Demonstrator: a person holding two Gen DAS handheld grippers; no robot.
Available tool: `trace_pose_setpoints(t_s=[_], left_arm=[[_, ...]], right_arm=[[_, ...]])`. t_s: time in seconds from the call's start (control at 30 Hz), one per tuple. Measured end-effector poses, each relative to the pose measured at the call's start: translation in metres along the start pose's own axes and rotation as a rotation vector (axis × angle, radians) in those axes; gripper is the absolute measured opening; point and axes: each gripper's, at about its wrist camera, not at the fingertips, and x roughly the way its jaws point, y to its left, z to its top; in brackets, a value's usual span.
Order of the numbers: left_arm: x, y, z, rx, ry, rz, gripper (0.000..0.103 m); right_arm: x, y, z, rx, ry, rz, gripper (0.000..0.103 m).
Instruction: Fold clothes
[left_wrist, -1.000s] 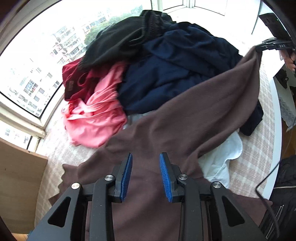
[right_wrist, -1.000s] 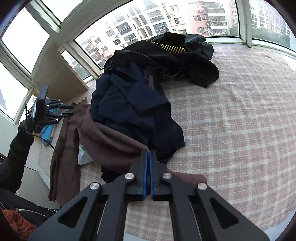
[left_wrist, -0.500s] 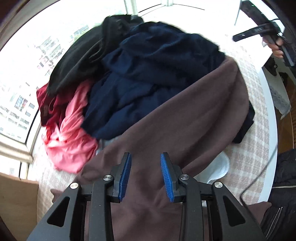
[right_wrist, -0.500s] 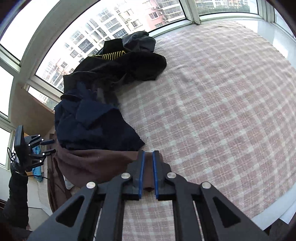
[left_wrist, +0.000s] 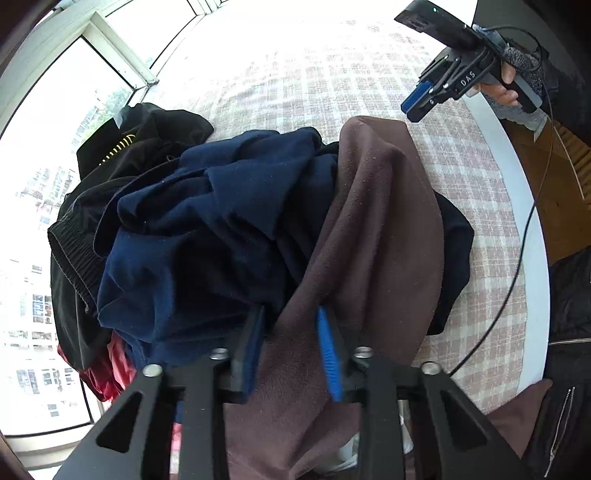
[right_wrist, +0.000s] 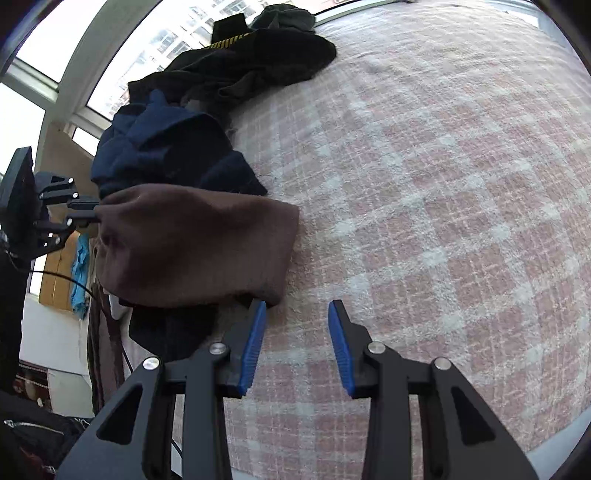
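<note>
Brown garment (left_wrist: 373, 229) draped over heaped clothes, one end laid on the checked cover.

Lies stretched from the left tool (left_wrist: 291, 350), fleece bunched between its parted blue pads, though whether actually pinched cannot be told, across the navy garment (left_wrist: 207, 236) to a folded end (right_wrist: 199, 243) resting on the checked cover (right_wrist: 443, 184). Right tool (right_wrist: 297, 332) spread wide just beside that end, holding nothing. Probably drawn lengthwise to flatten it clear of the pile. Black garment (right_wrist: 243, 62) and red garment (left_wrist: 107, 373) lie crumpled behind, toward the window.
</note>
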Motion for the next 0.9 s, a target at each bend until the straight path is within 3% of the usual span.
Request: trace_pose_setpoints(t_s=[0.2, 0.37, 0.4, 0.43, 0.47, 0.57, 0.73, 0.83, 0.87, 0.9], left_arm=[[-0.009, 0.005, -0.003, -0.048, 0.014, -0.004, 0.006], [-0.005, 0.010, 0.002, -0.083, 0.017, -0.008, 0.006], [-0.005, 0.010, 0.002, -0.083, 0.018, -0.007, 0.006], [-0.006, 0.011, 0.001, -0.086, 0.019, -0.006, 0.006], [-0.007, 0.011, 0.000, -0.090, 0.020, -0.004, 0.006], [-0.009, 0.010, 0.000, -0.089, 0.024, -0.002, 0.006], [-0.005, 0.013, 0.002, -0.094, 0.035, -0.004, 0.006], [-0.004, 0.011, 0.003, -0.094, 0.042, 0.001, 0.006], [-0.004, 0.010, 0.003, -0.093, 0.044, 0.003, 0.006], [-0.005, 0.009, 0.002, -0.092, 0.045, 0.003, 0.006]], right_arm=[[0.021, 0.043, -0.003, -0.262, -0.012, -0.070, 0.035], [0.032, 0.046, -0.004, -0.277, -0.006, -0.035, 0.033], [0.031, 0.044, -0.006, -0.276, -0.007, -0.033, 0.030], [0.030, 0.043, -0.007, -0.274, -0.008, -0.031, 0.017], [0.029, 0.042, -0.010, -0.277, -0.007, -0.034, 0.015], [0.023, 0.038, -0.019, -0.294, 0.001, -0.036, 0.015], [0.006, 0.043, -0.020, -0.322, -0.025, -0.076, 0.028], [-0.013, 0.048, -0.019, -0.343, -0.051, -0.108, 0.029], [-0.019, 0.050, -0.019, -0.350, -0.060, -0.119, 0.027], [-0.025, 0.052, -0.018, -0.357, -0.069, -0.130, 0.006]])
